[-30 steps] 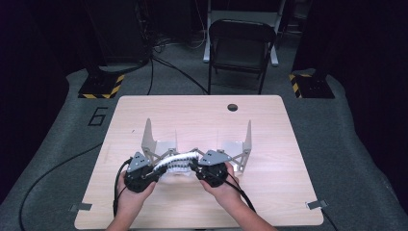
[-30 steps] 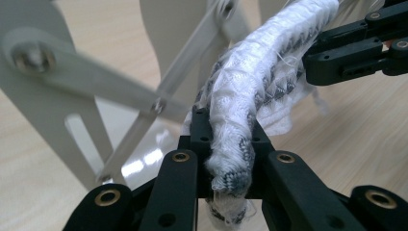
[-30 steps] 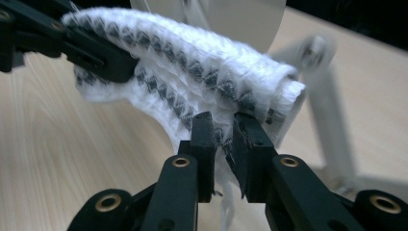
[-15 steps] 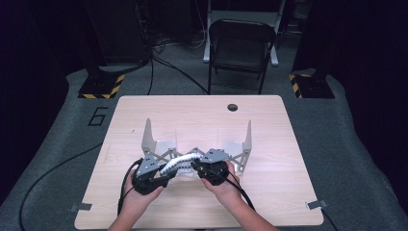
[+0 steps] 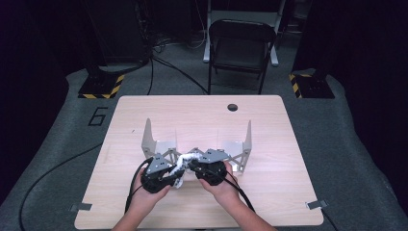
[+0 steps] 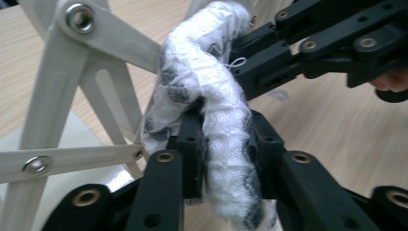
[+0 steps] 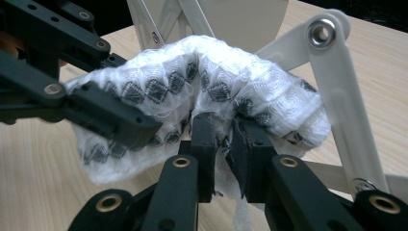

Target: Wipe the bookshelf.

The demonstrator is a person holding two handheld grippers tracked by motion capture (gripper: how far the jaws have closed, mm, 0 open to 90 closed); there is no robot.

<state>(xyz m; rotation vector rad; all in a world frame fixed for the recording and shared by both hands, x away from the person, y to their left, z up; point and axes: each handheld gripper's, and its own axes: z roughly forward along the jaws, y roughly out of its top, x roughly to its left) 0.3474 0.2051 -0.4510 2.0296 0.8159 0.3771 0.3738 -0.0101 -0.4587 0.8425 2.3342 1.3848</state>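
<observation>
Left gripper (image 6: 223, 159): closed on the near end of the white cloth (image 6: 211, 96), the fabric bunched between the jaws; seen low at the bench's near edge in the high view (image 5: 161, 175).
Right gripper (image 7: 221, 144): closed narrowly on a fold of the same cloth, with loose threads hanging below the jaws; held just beside the left gripper in the high view (image 5: 209, 168).
Cloth: white knit with dark diamond pattern (image 7: 211, 91), arched between the two grippers and lifted off the bench; in the high view it is seen as a pale roll (image 5: 185, 161) bridging both tools.
Reason for hold (judged): two grips close together keep the soft fabric gathered and under control, so that it can be stretched or placed over the rack rather than sagging.
Rack: white folding frame with riveted scissor bars (image 6: 72, 96), just behind the cloth; its two upright end plates (image 5: 148, 137) stand apart on the bench, bars crossing between them.
Bench: light wood top (image 5: 192, 108), with a round cable hole toward the far edge (image 5: 233, 107).
Beyond bench: black folding chair (image 5: 239, 48) on grey floor.
</observation>
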